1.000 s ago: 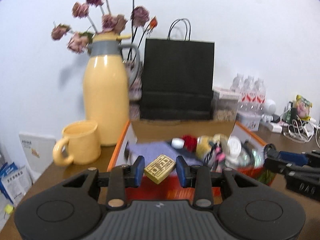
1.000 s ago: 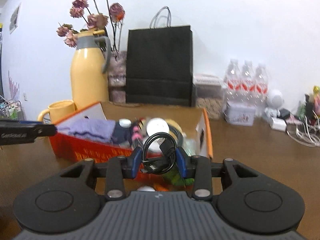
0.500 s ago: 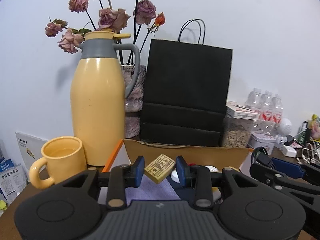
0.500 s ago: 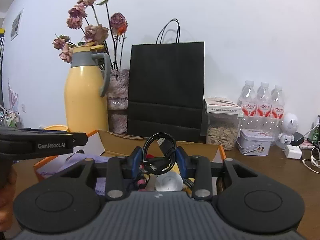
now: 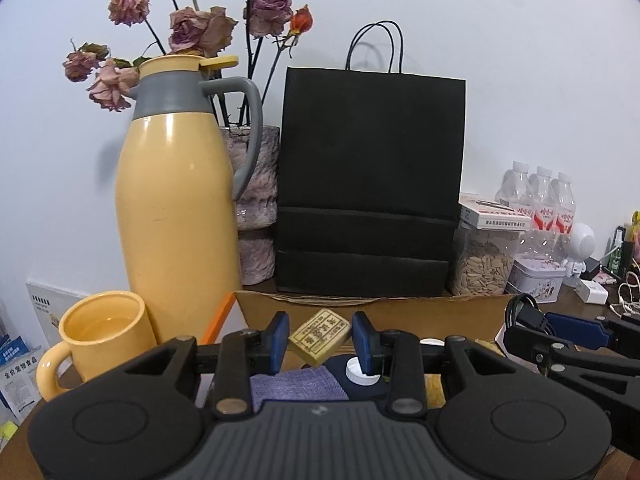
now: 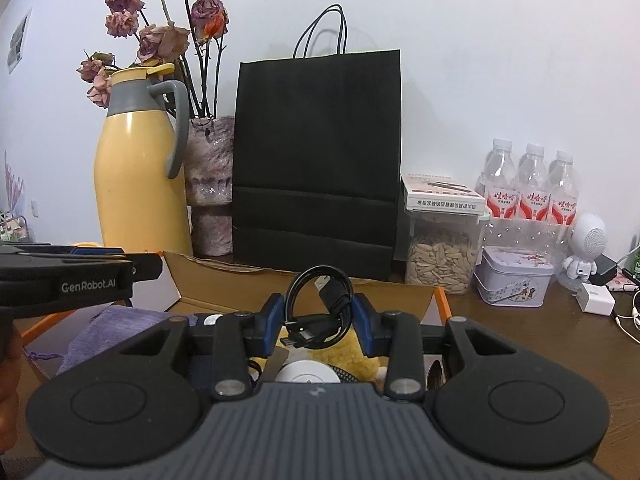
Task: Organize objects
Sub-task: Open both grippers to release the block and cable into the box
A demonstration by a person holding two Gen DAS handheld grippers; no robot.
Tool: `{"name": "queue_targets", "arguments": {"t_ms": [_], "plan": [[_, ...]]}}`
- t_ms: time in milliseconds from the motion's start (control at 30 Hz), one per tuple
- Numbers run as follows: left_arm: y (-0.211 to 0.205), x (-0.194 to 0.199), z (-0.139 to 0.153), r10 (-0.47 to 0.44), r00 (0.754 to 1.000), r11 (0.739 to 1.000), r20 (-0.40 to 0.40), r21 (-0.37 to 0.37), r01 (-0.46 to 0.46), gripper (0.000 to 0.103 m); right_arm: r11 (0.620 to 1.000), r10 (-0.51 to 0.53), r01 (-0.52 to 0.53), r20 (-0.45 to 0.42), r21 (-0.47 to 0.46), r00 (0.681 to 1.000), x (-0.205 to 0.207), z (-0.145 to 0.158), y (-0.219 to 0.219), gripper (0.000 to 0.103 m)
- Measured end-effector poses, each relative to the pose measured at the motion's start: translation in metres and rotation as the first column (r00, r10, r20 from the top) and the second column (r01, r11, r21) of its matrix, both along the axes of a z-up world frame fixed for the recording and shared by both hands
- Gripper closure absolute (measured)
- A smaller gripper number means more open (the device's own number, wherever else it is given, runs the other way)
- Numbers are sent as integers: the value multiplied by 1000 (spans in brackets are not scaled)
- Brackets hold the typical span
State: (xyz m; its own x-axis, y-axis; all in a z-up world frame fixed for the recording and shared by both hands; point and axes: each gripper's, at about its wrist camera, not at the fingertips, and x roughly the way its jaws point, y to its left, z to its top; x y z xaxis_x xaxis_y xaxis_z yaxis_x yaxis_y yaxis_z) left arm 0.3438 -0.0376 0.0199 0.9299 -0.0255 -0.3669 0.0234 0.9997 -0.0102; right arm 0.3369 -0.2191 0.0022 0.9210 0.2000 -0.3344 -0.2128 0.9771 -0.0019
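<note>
Left wrist view: my left tool (image 5: 320,338) pinched a small tan block (image 5: 320,335) between its blue pads, up over the open cardboard box (image 5: 372,307) on the bench (image 6: 520,332). My right tool (image 6: 319,322) gripped a coiled black cable (image 6: 320,306) above the same box. Both pieces were lifted but not yet set anywhere (where they belong, I could not tell). The box was crowded: purple cloth (image 6: 108,330), a white cap (image 5: 360,374), so I judged most sorting remained.

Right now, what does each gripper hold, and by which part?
Left gripper: small tan block, pinched at opposite sides. Right gripper: coiled black cable, clamped across the coil.
</note>
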Motion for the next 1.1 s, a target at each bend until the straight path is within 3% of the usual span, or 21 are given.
{"name": "queue_targets", "arguments": {"t_ms": [100,133,167,233,267,300,333,367,767,1100], "plan": [[-2,-2,-1,1,1000,1000,5,8,-1,62,1000,3,-3,-12,6,1000,0,-1,-2,64],[-2,-3,-1,6,1000,1000,11,15,-7,45,1000,8,-8,-16,7,1000,0,-1,-2,60],[-3,-5,0,10,1000,1000,26,23,-11,30,1000,9,-9,-19,1,1000,0,-1,-2,53],[-3,-9,0,23,998,999,61,31,-25,11,1000,-5,5,-3,-11,1000,-2,-1,-2,16],[-3,-10,1,36,997,999,73,33,-38,3,1000,-12,12,8,-17,1000,-3,-1,-2,12],[-2,-12,2,46,995,998,84,31,-48,1,1000,-13,13,11,-20,1000,-3,0,-2,8],[-1,-13,2,54,994,998,92,26,-56,0,1000,-14,14,12,-20,1000,-3,0,-3,1],[0,-13,3,60,994,998,94,22,-62,0,1000,-17,17,18,-16,1000,-4,0,-4,0],[6,-16,0,78,993,997,84,15,-79,0,999,-26,27,18,-22,999,-8,0,-8,0],[7,-47,-4,78,989,997,124,5,-79,0,998,-25,29,60,-58,998,-38,-2,-14,0]]}}
